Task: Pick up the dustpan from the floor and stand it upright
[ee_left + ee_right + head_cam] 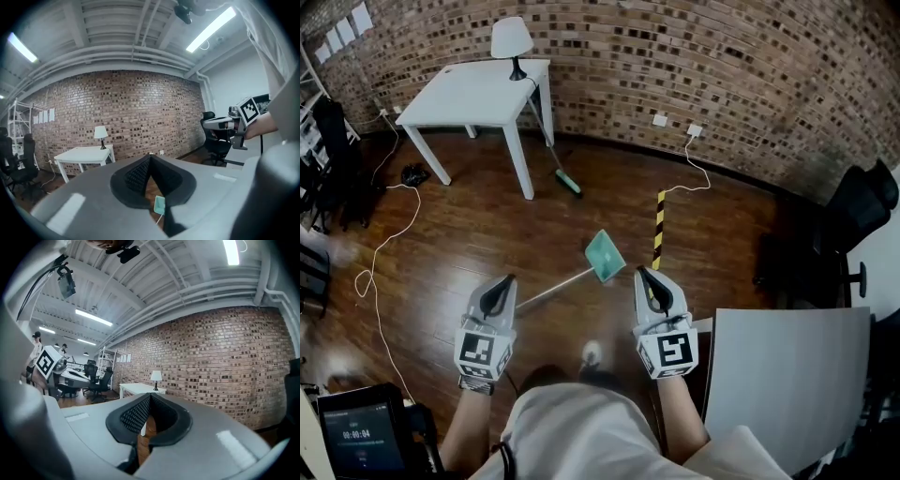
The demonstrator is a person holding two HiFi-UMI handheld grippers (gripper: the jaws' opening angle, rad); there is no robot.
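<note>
A teal dustpan (605,256) with a long metal handle (553,288) lies flat on the wooden floor, ahead of me and between my two grippers. Through the gap of the left gripper's jaws the dustpan (160,205) shows small. My left gripper (502,284) is shut with nothing in it, held above the floor left of the handle. My right gripper (649,277) is also shut and empty, just right of the pan. Both point forward toward the brick wall. In the left gripper view the left gripper (149,159) shows its tips together; the right gripper (149,397) looks the same in its own view.
A white table (478,94) with a lamp (512,42) stands at the back left, a broom (551,150) leaning on it. A yellow-black strip (658,230) lies on the floor. A cable (380,253) runs at left. A white board (787,375) and black chair (853,225) are at right.
</note>
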